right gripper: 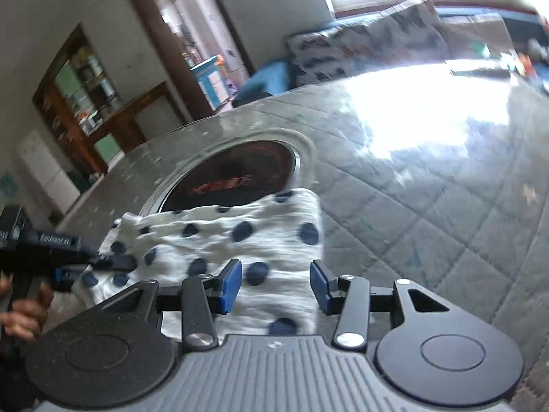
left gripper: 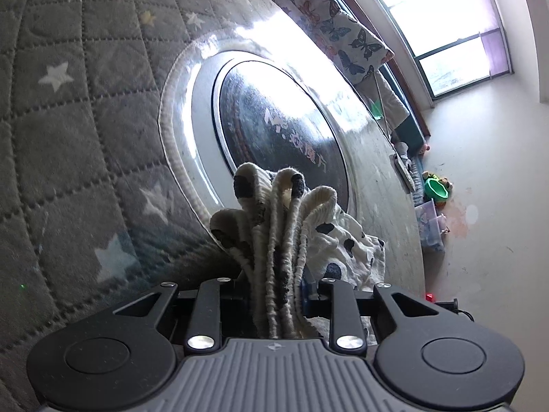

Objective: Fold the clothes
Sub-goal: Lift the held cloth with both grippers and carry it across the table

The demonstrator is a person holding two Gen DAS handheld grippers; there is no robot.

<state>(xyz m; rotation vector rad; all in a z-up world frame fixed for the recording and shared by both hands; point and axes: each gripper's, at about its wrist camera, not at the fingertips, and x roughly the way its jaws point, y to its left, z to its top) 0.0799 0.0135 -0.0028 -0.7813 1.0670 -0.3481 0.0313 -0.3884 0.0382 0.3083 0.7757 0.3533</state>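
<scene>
Left wrist view: the left claw [left gripper: 274, 295] is seen clamped on a bunched stack of ribbed cream folds of the spotted garment [left gripper: 284, 237], which rises at lower centre of the frame and spills to the right over the quilted grey star-patterned surface [left gripper: 85, 110], just in front of the dark round inset [left gripper: 281, 127] at centre. In the right wrist view the right claw [right gripper: 276, 283] is held partly open with nothing pressed between its blue pads [right gripper: 231, 283], the spotted garment lying spread beneath and beyond it at centre, while the left claw, gripped by a hand [right gripper: 24, 312], is seen on the cloth at the left edge.
</scene>
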